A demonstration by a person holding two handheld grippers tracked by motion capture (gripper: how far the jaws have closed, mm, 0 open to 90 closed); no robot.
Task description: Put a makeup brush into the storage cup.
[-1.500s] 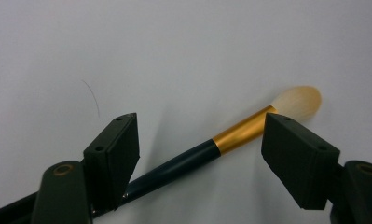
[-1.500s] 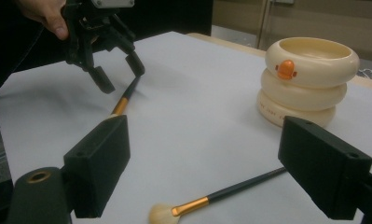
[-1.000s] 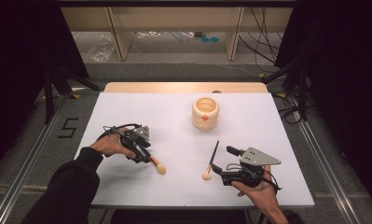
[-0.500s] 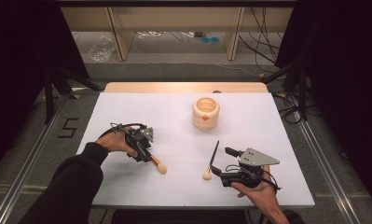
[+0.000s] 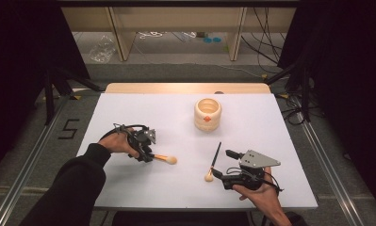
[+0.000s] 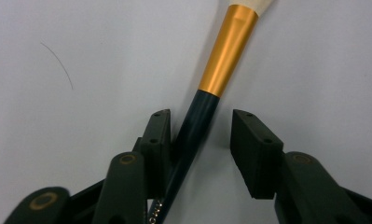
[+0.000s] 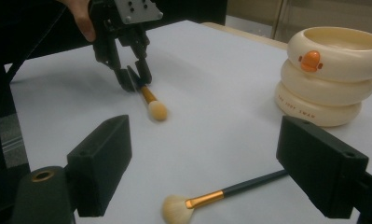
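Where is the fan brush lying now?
In the high view, the fan brush lies on the white table, front right, just left of the right gripper and below the cream cup.

Two brushes (image 5: pixel 163 158) (image 5: pixel 213 162) lie on the table (image 5: pixel 270 141), cup (image 5: pixel 208 114) behind them.

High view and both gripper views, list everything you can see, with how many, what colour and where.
Round-tip brush: one, dark handle, gold ferrule, cream head; lying left of centre, handle between the left jaws.
Fan brush: one, dark handle, gold ferrule, cream bristles; lying right of centre, before the right gripper.
Holder: one, cream, ringed, orange duck beak; standing far right of centre.
Table: one, white top.
Left gripper: one, black; jaws have just been closing around the handle, one pad touching, the other apart.
Right gripper: one, black; jaws wide open, holding nothing.
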